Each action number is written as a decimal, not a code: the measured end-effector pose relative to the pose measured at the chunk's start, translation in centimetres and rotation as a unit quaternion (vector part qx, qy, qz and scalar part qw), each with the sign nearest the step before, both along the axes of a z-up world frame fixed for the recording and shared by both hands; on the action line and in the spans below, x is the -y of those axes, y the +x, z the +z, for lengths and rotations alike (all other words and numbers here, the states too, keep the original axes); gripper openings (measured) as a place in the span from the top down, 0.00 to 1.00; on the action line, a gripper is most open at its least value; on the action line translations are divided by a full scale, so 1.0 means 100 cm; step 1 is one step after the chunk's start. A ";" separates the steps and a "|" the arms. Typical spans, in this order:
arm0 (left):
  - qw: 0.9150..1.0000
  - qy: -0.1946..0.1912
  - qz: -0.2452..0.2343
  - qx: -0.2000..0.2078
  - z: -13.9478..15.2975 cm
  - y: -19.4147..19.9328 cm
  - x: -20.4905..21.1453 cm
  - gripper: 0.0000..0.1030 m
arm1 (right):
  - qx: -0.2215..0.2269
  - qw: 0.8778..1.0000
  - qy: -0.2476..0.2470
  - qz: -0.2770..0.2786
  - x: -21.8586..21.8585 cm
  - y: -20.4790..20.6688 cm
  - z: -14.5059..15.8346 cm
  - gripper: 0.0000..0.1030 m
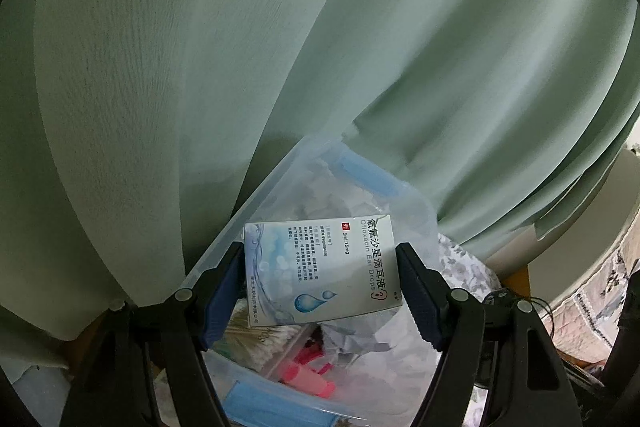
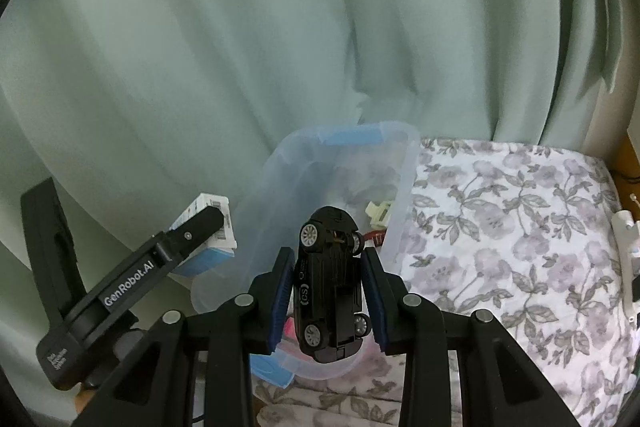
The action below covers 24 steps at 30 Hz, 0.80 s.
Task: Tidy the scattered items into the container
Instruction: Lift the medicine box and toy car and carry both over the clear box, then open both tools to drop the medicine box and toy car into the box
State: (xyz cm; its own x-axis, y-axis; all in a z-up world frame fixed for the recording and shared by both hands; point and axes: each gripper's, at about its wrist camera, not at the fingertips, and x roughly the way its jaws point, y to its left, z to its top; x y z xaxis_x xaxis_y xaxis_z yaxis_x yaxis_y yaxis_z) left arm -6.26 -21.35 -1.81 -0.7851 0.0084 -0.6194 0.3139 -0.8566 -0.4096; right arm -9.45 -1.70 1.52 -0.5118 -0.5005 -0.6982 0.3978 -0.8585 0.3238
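My left gripper (image 1: 320, 267) is shut on a white and blue ear-drops box (image 1: 320, 271) and holds it over the clear plastic container (image 1: 256, 199). The box and left gripper also show in the right wrist view (image 2: 208, 235), at the container's left wall. My right gripper (image 2: 327, 281) is shut on a black toy car (image 2: 330, 283), held underside up above the container (image 2: 404, 195). Inside the container lie pink items (image 1: 308, 375), cotton swabs (image 1: 256, 343), a blue mask (image 1: 264, 407) and crumpled plastic.
A pale green curtain (image 1: 280, 47) hangs right behind the container. The container stands on a floral cloth (image 2: 500, 227). A white object (image 2: 626, 247) lies at the far right edge. Wooden furniture edge (image 2: 628, 147) shows at the right.
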 end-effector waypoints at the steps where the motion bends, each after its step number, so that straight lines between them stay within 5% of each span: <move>1: 1.000 -0.001 0.000 0.004 -0.003 -0.001 0.000 0.27 | 0.004 1.000 0.002 0.003 0.002 -0.001 -0.002 0.64; 24: 0.999 -0.002 -0.007 0.052 -0.015 -0.005 0.006 0.26 | 0.048 0.998 0.033 0.040 0.035 -0.015 -0.036 0.64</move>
